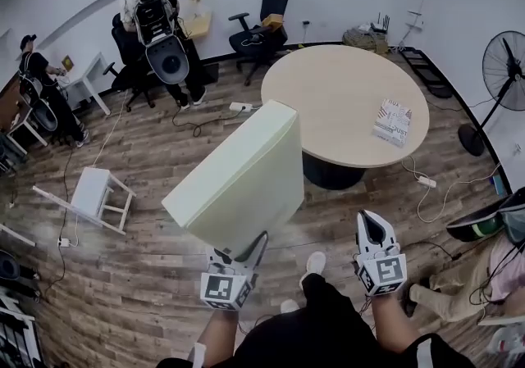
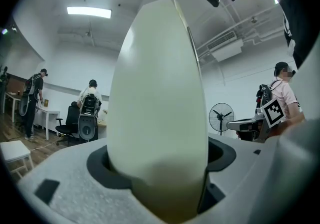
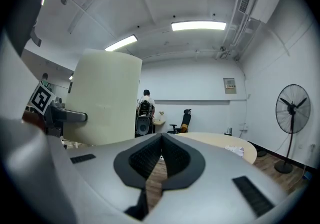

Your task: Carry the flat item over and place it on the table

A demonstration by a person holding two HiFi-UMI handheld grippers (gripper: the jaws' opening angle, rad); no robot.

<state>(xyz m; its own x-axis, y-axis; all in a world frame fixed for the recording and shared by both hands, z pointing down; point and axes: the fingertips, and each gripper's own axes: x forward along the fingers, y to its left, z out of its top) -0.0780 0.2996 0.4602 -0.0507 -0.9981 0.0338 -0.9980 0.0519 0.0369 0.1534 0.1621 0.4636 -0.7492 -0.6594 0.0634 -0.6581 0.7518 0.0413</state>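
A flat, pale-green cushion [image 1: 242, 174] is being held by its lower edge in the left gripper [image 1: 244, 253]. Its fingers [image 2: 97, 165] are being pressed onto the cushion's two faces, with the cushion filling the gap between them. The cushion is being carried tilted above the wooden floor [image 1: 148, 276], just off the near-left side of the round desk [image 1: 344, 88]. In the head view its upper corner is overlapping the desk's rim, and it is not resting on the desk.

The right gripper [image 1: 371, 225] is being held low on the near side of the desk, apart from the cushion. Its fingers [image 3: 145, 158] are being pressed together, tip to tip.

A printed booklet [image 1: 393, 121] is lying on the right part of the desk. A standing fan [image 1: 502, 71] is seen to the right of the desk. A white stool [image 1: 94, 194] is lying tipped on the floor, well to the left of the desk.
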